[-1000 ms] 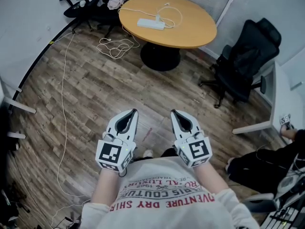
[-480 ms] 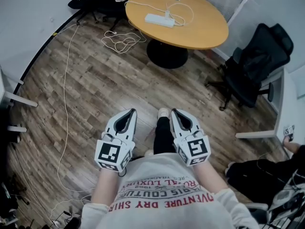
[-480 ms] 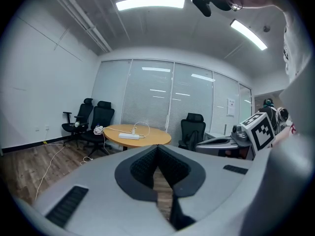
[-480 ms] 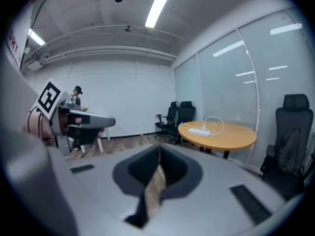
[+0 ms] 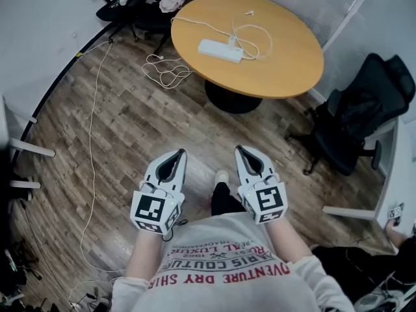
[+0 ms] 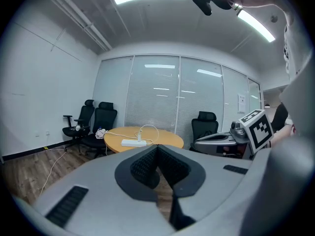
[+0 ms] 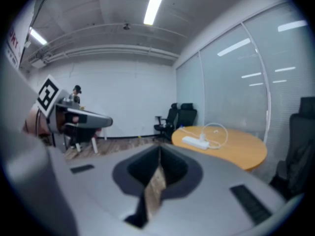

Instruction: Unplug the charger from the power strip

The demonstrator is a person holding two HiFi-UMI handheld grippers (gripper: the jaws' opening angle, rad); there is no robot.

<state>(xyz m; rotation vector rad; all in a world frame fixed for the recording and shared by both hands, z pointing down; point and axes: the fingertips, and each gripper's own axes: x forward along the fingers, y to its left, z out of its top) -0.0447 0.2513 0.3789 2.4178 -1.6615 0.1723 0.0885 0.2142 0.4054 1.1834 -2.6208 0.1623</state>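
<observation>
A white power strip (image 5: 220,49) lies on the round orange table (image 5: 286,64) at the top of the head view. A white charger (image 5: 233,41) stands plugged into it, its thin cable looping beside it. The strip (image 6: 130,142) and charger (image 6: 139,137) also show small and far off in the left gripper view, and again in the right gripper view as strip (image 7: 196,141) and charger (image 7: 203,137). My left gripper (image 5: 177,155) and right gripper (image 5: 242,149) are held side by side in front of the person's chest, well short of the table. Both are shut with nothing between the jaws.
A black office chair (image 5: 361,112) stands right of the table, and more black chairs (image 5: 140,2) sit at the far left. A coiled white cable (image 5: 166,75) lies on the wooden floor beside the table's black base (image 5: 233,99). White desk legs (image 5: 26,148) jut in from the left.
The person has walked toward the table, which now sits larger and lower in the head view. Both grippers travelled along, still side by side and shut.
</observation>
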